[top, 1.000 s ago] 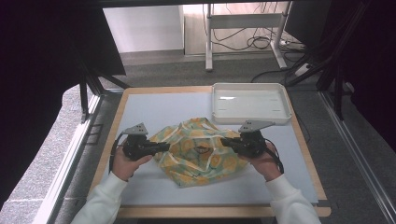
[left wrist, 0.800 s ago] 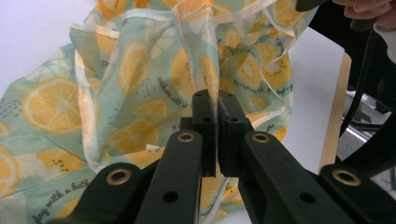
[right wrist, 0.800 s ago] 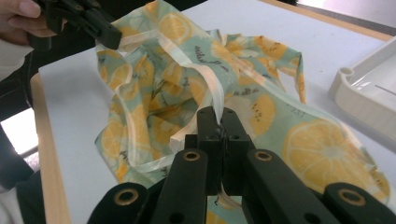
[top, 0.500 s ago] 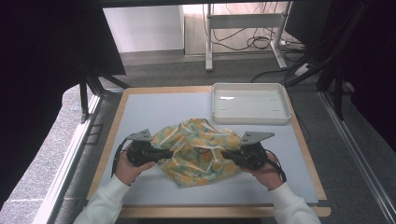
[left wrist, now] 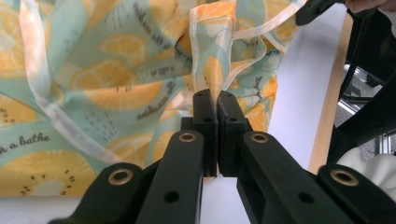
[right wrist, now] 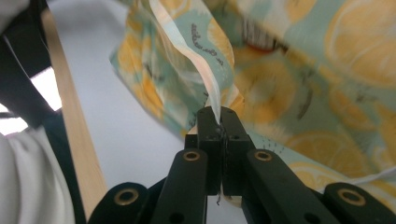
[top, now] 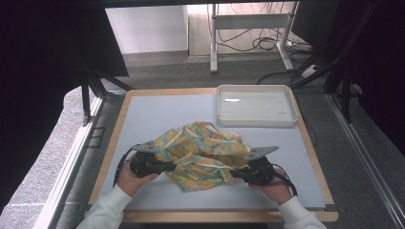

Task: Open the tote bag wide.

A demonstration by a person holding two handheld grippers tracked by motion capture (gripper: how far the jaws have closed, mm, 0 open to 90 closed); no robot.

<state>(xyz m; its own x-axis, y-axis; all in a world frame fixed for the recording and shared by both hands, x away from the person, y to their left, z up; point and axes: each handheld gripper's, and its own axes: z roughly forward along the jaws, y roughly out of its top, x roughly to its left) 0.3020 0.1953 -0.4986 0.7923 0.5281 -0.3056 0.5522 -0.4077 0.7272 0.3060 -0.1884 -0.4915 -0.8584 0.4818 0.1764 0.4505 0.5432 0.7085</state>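
A crumpled cloth (top: pixel 203 152) printed with orange slices on pale green lies bunched in the middle of the table between my two grippers. My left gripper (top: pixel 169 166) is shut on the cloth's left edge; in the left gripper view its jaws pinch a white-hemmed fold of the cloth (left wrist: pixel 116 79) at the left gripper's (left wrist: pixel 214 98) tip. My right gripper (top: pixel 235 172) is shut on the right edge; in the right gripper view a hemmed strip of the cloth (right wrist: pixel 289 79) rises from the closed tip of the right gripper (right wrist: pixel 220 114). Both grippers point inward, low over the table.
A white rectangular tray (top: pixel 255 106) stands at the back right of the light grey tabletop (top: pixel 148 114). The table's wooden rim (top: pixel 215 215) runs along the near edge. Dark frame posts stand at both sides of the table.
Both hands have come down and toward the near edge with the cloth held between them. The cloth has sunk and spread wider on the table.
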